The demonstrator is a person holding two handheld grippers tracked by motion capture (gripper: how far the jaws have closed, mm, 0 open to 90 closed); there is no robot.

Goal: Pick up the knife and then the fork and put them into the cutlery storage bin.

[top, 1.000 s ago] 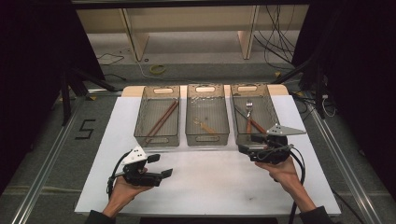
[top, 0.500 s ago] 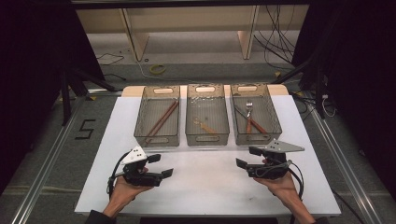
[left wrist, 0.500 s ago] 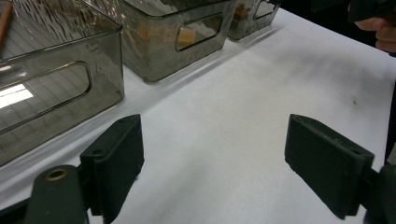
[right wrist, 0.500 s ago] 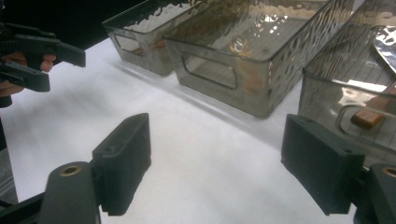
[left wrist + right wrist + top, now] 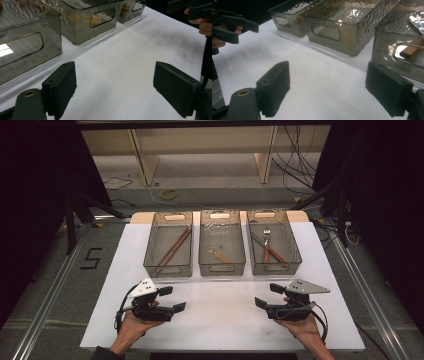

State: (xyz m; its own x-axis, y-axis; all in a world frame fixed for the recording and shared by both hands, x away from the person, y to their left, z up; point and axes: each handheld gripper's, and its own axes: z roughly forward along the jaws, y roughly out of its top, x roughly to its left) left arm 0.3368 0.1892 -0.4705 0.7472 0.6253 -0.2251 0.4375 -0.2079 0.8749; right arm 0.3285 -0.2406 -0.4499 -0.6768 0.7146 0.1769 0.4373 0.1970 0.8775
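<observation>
In the left gripper view, the nearest smoky translucent plastic bin runs off the left edge of the frame, and its ribbed wall blurs whatever lies inside. At the upper right, the other hand is cut by the right edge. In the right gripper view, the wooden-handled utensil at the right shows as a brown stub behind the bin's wall. In the high view, the small pale item in the middle bin is too small to tell.
</observation>
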